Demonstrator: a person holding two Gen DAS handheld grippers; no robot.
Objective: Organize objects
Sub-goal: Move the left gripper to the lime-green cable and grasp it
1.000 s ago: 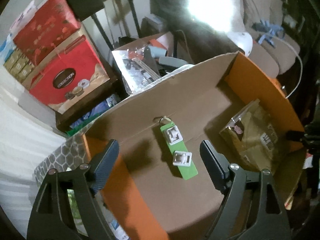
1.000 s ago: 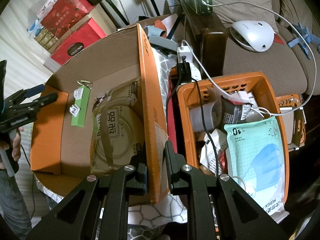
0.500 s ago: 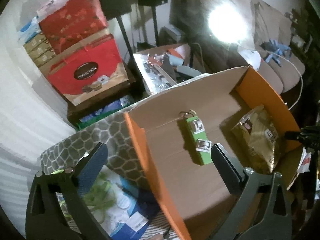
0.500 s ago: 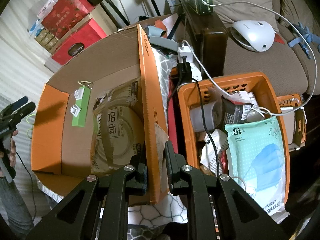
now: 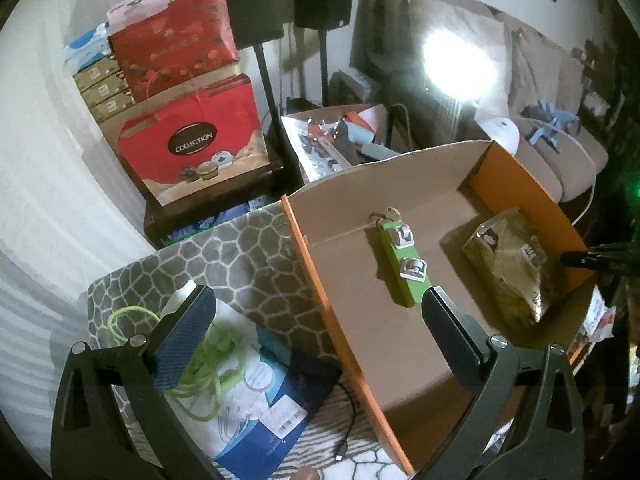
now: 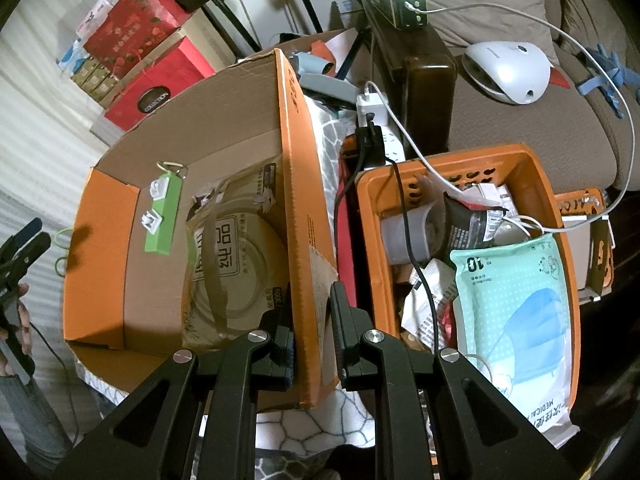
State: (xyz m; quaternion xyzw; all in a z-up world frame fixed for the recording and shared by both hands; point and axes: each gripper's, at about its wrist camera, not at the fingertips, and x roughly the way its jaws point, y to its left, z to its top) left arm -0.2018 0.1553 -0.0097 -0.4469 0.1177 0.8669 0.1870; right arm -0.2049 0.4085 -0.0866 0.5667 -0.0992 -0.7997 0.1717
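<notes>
right gripper clamped on the box wall, left gripper spread over the loose packets

nearest the right wrist camera, the right gripper (image 6: 311,334) was closed on the orange side wall of the cardboard box (image 6: 296,184), one finger inside the box and one outside, at the near end of that wall. just beside that wall, on the outer side, stood an orange plastic basket (image 6: 548,200) holding a pack of medical masks (image 6: 516,300) along its near right side, with crumpled wrappers and a black cable across the rest.

in the left wrist view, the left gripper (image 5: 316,340) stood wide apart and held nothing. its left finger hung over a coil of green cord (image 5: 200,356) that lay on a blue and white packet (image 5: 256,400), both on the honeycomb-patterned cloth (image 5: 240,252) just outside the box's left end wall. its right finger hung over the box floor.

inside the box, a green card with two white clips (image 5: 402,260) lay flat near the middle of the floor, a key ring at its far end close to the far wall. a brown food pouch (image 5: 508,264) lay against the right side wall, apart from the card.

beyond the box's far wall sat a tray of clutter, then red gift boxes (image 5: 192,148) stacked on a dark stand, two speakers on poles, and a sofa with a white device (image 6: 504,68) on its seat.
</notes>
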